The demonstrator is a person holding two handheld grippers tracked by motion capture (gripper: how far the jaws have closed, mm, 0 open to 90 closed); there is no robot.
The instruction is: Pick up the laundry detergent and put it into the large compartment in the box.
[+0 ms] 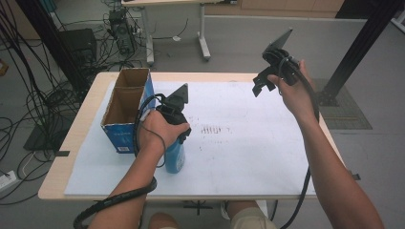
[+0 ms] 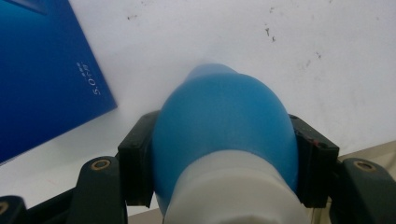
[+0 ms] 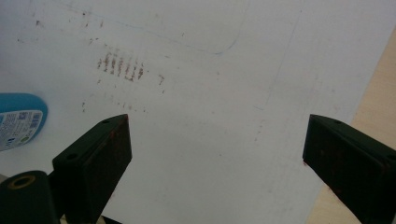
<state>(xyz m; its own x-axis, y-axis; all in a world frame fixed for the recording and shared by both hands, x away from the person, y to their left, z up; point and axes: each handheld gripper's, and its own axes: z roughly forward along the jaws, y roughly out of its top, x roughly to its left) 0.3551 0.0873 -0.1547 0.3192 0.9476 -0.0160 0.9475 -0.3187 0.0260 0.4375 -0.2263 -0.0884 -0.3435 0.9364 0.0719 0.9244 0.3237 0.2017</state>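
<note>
A blue bottle (image 1: 175,157) with a white top stands upright on the white sheet (image 1: 248,143), just right of the blue box. My left gripper (image 1: 183,134) comes down on it from above and is shut on it. In the left gripper view the black pads (image 2: 136,163) press both sides of the bottle's blue shoulder (image 2: 224,116). My right gripper (image 1: 260,85) hangs above the sheet's far right part, jaws wide open. In the right gripper view nothing lies between the right gripper's (image 3: 215,135) jaws, and the bottle (image 3: 18,119) shows at the left edge.
An open cardboard box (image 1: 123,136) with blue sides stands at the sheet's left, close beside the bottle; its blue wall (image 2: 42,70) is near the left gripper. Reddish smudges (image 1: 212,129) mark the sheet's middle. The wooden table edge (image 1: 76,138) frames the sheet.
</note>
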